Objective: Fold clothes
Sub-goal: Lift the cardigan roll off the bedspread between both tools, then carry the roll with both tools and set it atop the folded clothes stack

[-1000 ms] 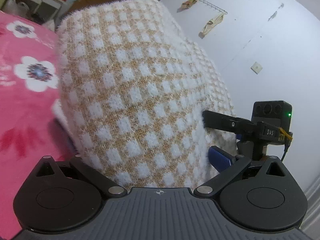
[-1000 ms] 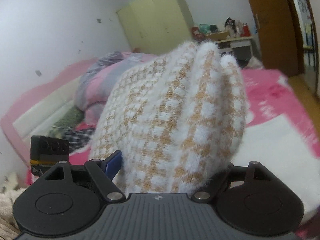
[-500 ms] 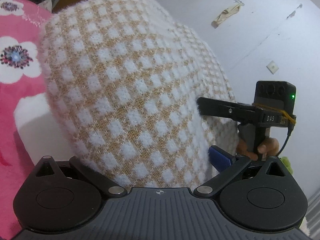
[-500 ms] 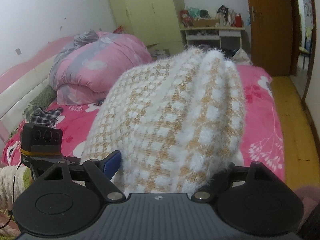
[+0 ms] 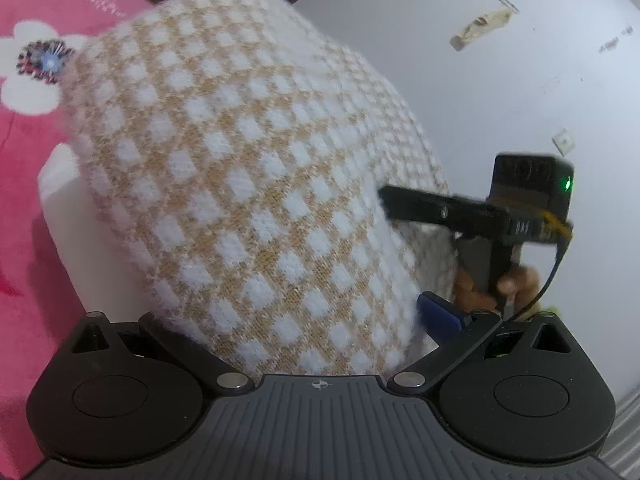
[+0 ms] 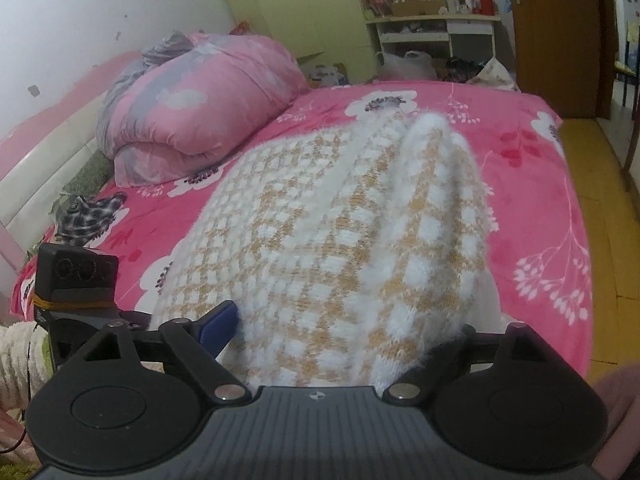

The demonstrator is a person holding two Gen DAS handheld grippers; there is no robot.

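Black ribbed tool [image 6: 332, 344] body, blue pad [image 6: 218, 326]

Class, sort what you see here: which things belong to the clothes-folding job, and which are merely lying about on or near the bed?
Job:
- checked sweater
- left gripper
- right gripper
- bed, the folding surface

Lying about:
- rolled pink quilt
- dark patterned cloth
- cluttered desk
- wardrobe

- A fluffy knitted garment with a tan and white check pattern [image 5: 248, 184] fills the middle and bulges out of the left gripper [image 5: 320, 344], hiding its fingertips.
- Only one blue pad [image 5: 438, 314] shows, at the cloth's right edge.
- The right gripper [image 5: 400, 204], black, touches the cloth from the right.
- A pink bedspread with white flowers [image 5: 28, 184] lies at the left.
- A white wall [image 5: 500, 92] stands behind.
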